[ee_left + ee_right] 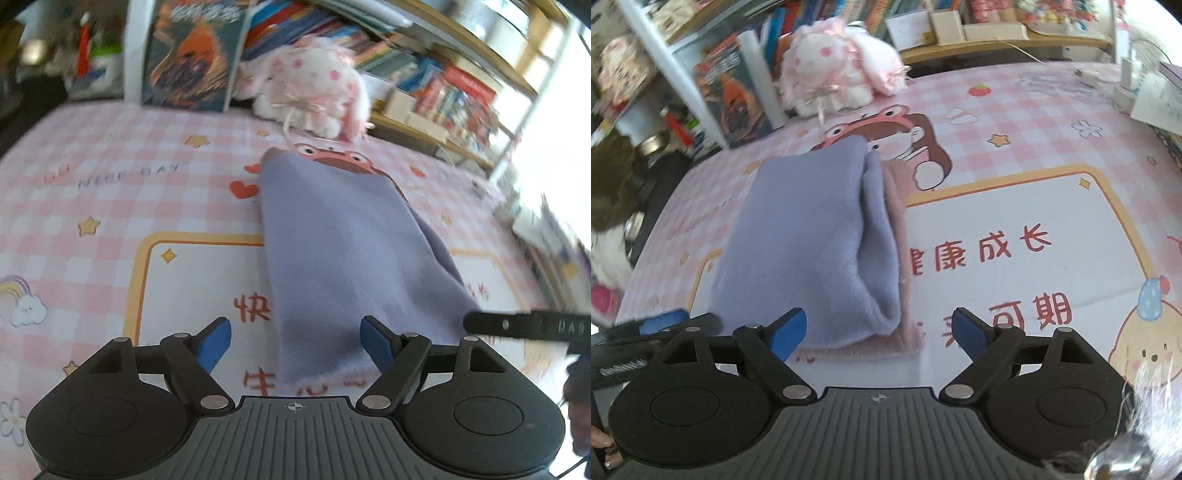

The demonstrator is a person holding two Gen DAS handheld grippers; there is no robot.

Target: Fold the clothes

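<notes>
A lavender cloth (343, 258) lies folded on the pink checked table cover (110, 206), its near edge between my left gripper's fingers. My left gripper (295, 341) is open and empty just above that edge. In the right wrist view the lavender cloth (812, 236) lies folded on top of a pink cloth (901, 258) that shows along its right and near edges. My right gripper (879, 332) is open and empty right in front of the stack's near edge. The left gripper's blue finger (661, 320) shows at the left there.
A white and pink plush toy (314, 88) sits at the table's far edge, next to an upright book (192, 55). Bookshelves (443, 85) stand behind. Small boxes and papers (1145, 92) sit at the far right of the table.
</notes>
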